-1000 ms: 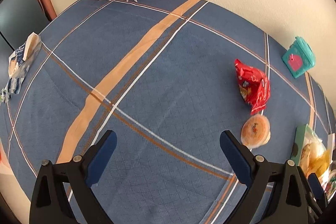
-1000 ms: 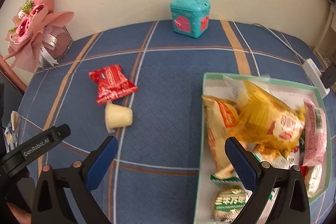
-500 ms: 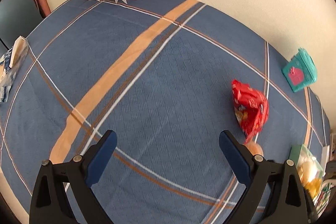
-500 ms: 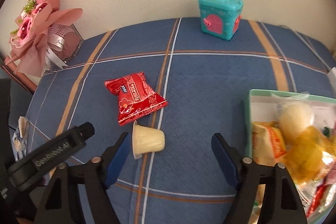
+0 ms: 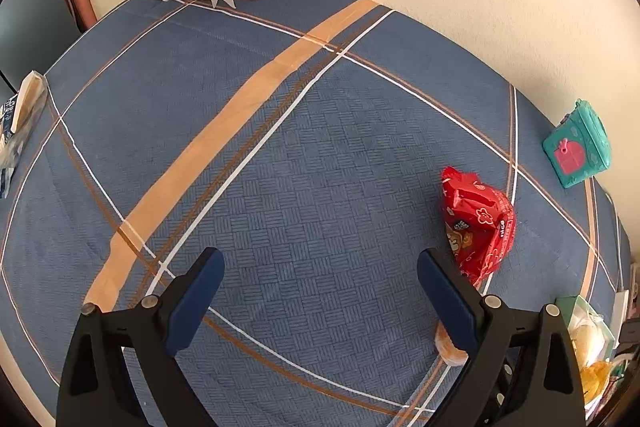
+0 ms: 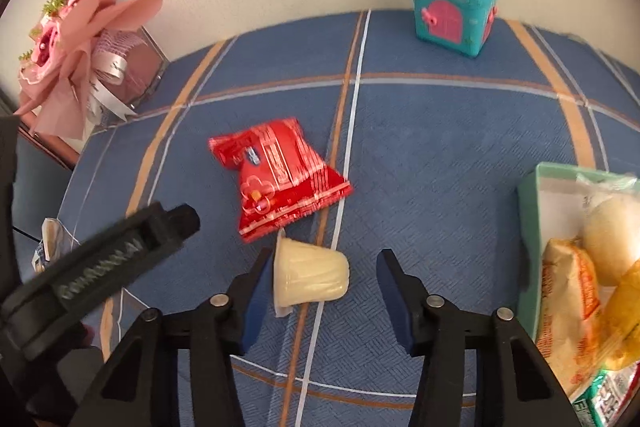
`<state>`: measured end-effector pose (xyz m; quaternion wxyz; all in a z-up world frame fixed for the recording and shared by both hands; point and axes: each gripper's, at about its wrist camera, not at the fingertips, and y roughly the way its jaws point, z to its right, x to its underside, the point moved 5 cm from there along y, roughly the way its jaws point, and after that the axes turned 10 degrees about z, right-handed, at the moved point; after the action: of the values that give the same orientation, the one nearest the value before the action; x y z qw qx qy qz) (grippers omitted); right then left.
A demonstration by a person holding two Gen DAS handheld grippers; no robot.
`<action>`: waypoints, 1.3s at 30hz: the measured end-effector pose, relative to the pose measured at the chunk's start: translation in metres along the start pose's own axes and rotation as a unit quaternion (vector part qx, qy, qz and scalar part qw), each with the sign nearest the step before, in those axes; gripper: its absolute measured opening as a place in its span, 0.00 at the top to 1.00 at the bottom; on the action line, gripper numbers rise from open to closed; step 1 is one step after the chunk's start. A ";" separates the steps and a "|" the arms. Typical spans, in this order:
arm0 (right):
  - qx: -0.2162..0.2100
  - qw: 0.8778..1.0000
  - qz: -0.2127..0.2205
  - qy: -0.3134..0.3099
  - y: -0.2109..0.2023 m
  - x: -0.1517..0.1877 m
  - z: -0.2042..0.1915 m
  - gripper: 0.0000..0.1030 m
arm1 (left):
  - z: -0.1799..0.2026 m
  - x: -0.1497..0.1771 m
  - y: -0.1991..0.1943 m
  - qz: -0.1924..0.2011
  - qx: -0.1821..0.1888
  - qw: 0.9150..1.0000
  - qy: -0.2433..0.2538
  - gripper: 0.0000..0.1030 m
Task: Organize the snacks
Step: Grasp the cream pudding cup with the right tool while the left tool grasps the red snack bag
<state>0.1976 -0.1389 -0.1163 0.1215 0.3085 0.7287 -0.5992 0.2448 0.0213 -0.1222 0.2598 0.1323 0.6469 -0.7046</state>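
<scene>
Compared with one second earlier, the right gripper has come down over the jelly cup, which lay ahead and left of its jaws before and now lies between them, and the jaws have narrowed from wide apart. They are closing at this moment: the left pad sits against or just beside the cup's rim end, while the right pad stands apart from the cup's base, so no grip is made. The jelly cup lies on its side on the blue plaid tablecloth, just below the red snack packet, whose lower edge nearly touches the cup. The snack box, green-rimmed, stands right of the cup, well apart; it holds a pale round bun, an orange-printed packet, a yellow wrapper and a green-labelled pack. The left gripper hangs with jaws spread wide and nothing between them, left of the cup, which shows only as a sliver behind its right finger. Beyond the red packet, by the wall, stands a teal toy case.
</scene>
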 end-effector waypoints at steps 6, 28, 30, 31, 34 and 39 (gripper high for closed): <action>-0.018 1.000 -0.009 0.010 0.005 0.004 0.002 0.61 | -0.003 -0.001 0.001 0.000 0.004 1.000 -0.009 0.05; 0.089 0.996 0.015 0.025 -0.014 -0.013 0.063 0.62 | 0.063 -0.009 -0.014 0.023 0.097 0.994 0.036 0.15; 0.087 0.996 0.015 0.024 -0.014 -0.013 0.064 0.62 | 0.069 -0.007 -0.010 0.021 0.103 0.994 0.041 0.16; 0.087 0.996 0.015 0.024 -0.015 -0.013 0.064 0.62 | 0.072 -0.006 -0.009 0.021 0.103 0.994 0.043 0.17; 0.084 0.996 0.013 0.025 -0.012 -0.012 0.062 0.61 | 0.079 -0.006 -0.008 0.026 0.115 0.992 0.041 0.18; 0.081 0.996 0.011 0.027 -0.012 -0.008 0.062 0.61 | 0.095 -0.004 -0.002 0.042 0.118 0.990 0.057 0.26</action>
<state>0.1846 -0.2013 -0.1185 0.0831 0.3412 0.6770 -0.6468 0.2615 -0.0706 -0.1059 0.2340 0.2291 0.5669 -0.7559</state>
